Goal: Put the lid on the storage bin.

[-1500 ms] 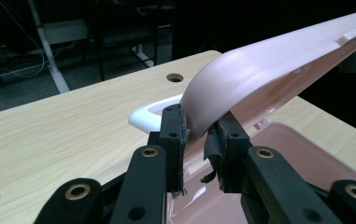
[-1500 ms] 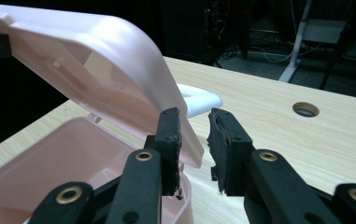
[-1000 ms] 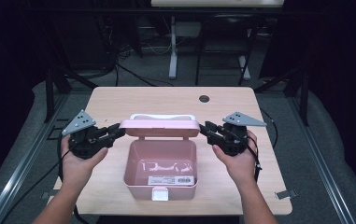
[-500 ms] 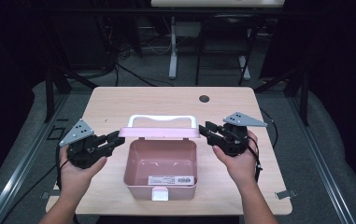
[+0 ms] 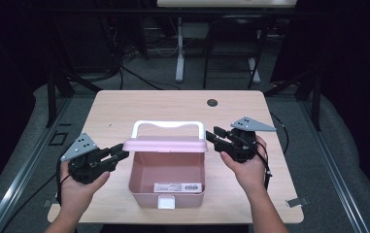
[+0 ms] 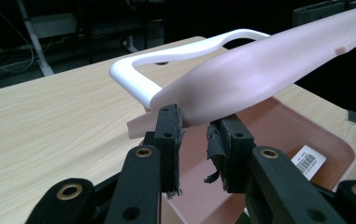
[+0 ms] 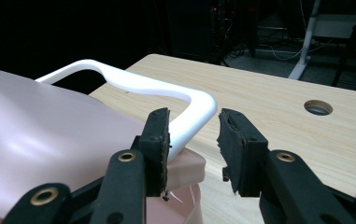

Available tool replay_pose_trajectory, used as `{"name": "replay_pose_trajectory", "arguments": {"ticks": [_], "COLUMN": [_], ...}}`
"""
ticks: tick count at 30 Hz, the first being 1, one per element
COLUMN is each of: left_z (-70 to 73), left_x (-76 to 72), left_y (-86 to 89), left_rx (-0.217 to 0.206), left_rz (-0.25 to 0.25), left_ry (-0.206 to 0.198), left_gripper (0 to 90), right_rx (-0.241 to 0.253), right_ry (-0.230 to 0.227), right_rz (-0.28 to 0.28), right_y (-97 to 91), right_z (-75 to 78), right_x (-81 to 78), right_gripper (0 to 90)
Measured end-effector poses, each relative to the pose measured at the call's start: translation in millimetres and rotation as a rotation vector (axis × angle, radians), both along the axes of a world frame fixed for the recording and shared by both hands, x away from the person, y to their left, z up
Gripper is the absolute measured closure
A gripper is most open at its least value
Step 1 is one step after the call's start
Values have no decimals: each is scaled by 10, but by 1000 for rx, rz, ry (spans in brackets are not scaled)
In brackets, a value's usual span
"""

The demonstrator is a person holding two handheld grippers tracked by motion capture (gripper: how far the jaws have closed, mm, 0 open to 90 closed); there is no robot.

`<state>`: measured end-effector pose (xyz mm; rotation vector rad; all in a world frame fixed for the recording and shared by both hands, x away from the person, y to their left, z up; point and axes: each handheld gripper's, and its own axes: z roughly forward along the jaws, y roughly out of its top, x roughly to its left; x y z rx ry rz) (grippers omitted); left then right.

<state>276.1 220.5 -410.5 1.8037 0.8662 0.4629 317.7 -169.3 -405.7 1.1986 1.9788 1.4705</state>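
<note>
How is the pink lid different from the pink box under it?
The lid is thin, gently curved and tilted up on its hinge, while the box is deep and sits flat on the table. The lid carries a white handle; the box has a white barcode sticker inside. Both are the same pale pink plastic.

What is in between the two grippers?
The pink box with its raised lid and white handle sits between the left gripper and the right gripper, as the high view shows.
</note>
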Motion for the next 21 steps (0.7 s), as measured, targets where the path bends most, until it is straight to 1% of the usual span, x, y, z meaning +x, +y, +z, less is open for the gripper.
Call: {"name": "replay_pose_trajectory", "arguments": {"ticks": [4,5,8,13,14,16,17,21], "left_z": [-16,-18,-40,-55,-66,-77,-89,-108], "left_x": [-22,-29,-42,-83,-89,-110,-115,-145], "left_y": [12,15,16,15,12,21,21,29], "left_rx": [2,3,-1,10,6,9,5,9], "left_rz": [-3,-6,-3,-9,-7,-8,-10,-12], "left_ry": [4,10,6,11,8,16,11,17], "left_gripper": [730,730,730,729,728,728,729,729], "right_rx": [-5,-8,-10,-10,-10,-8,-6,-9], "right_ry": [-1,-4,-6,-1,0,3,6,15], "right_rz": [2,-1,-6,-9,-9,-6,-5,-1], "right_y": [5,6,5,-2,-3,-1,2,17], "right_z": [-5,-8,-16,-26,-27,-32,-36,-53], "right_x": [2,3,9,16,16,19,20,27], "right_gripper": [618,615,608,608,608,607,607,607]}}
